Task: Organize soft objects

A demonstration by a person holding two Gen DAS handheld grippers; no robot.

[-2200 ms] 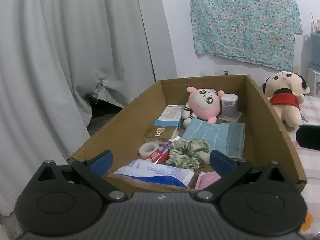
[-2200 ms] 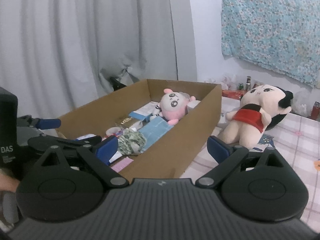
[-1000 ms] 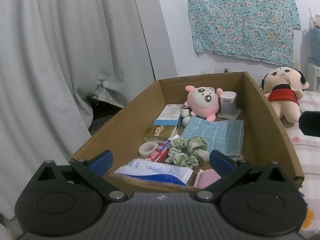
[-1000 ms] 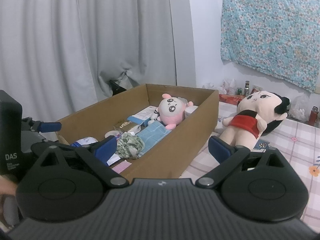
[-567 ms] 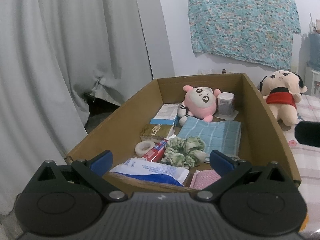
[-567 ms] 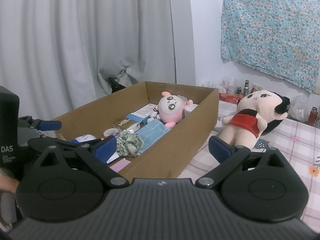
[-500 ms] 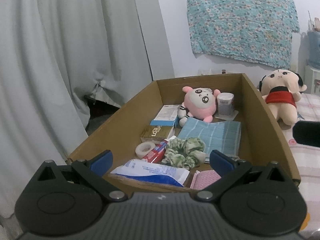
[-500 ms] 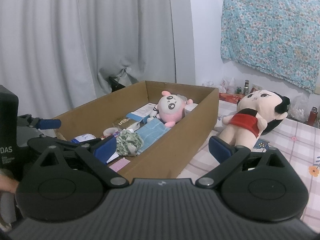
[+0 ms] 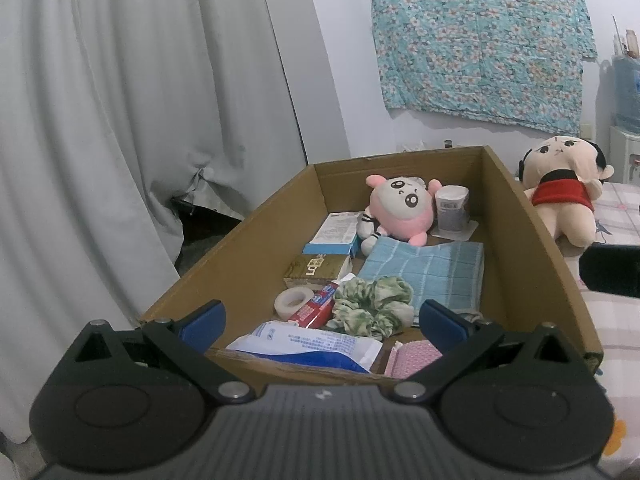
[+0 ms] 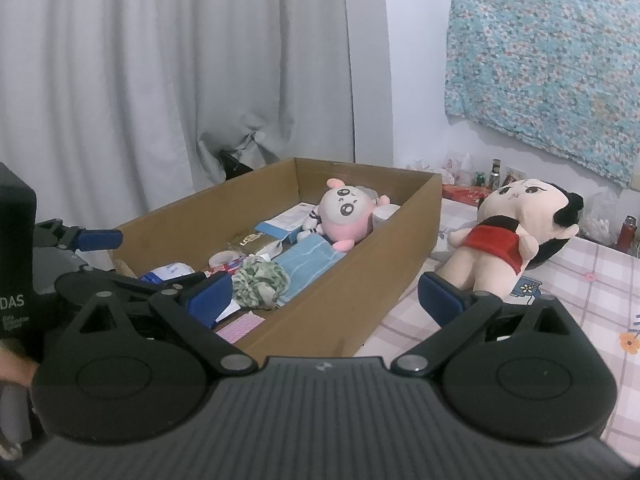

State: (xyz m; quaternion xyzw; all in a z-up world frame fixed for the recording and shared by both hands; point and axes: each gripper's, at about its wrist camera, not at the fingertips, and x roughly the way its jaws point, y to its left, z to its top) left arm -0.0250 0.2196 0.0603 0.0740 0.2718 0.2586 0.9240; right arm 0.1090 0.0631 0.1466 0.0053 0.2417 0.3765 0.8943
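Observation:
A long cardboard box (image 9: 532,240) (image 10: 360,280) holds a pink plush (image 9: 400,210) (image 10: 346,216) at its far end, a folded blue towel (image 9: 432,268) (image 10: 308,258), a green scrunchie (image 9: 372,306) (image 10: 260,282) and a pink cloth (image 9: 412,362) (image 10: 240,326) at the near end. A plush doll in a red shirt (image 9: 564,196) (image 10: 516,232) lies outside the box on its right. My left gripper (image 9: 320,320) stands open over the box's near end. My right gripper (image 10: 324,294) is open, above the box's right wall, empty.
Also in the box: small cartons (image 9: 332,242), a tape roll (image 9: 294,302), a toothpaste tube (image 9: 316,308), a white and blue packet (image 9: 308,344), a cup (image 9: 452,210). Grey curtains (image 9: 140,120) hang left. The bed has a checked sheet (image 10: 580,300). Bottles (image 10: 496,172) stand by the wall.
Both grippers have drifted only slightly; the box and doll shift a little in view. Nothing was grasped or moved.

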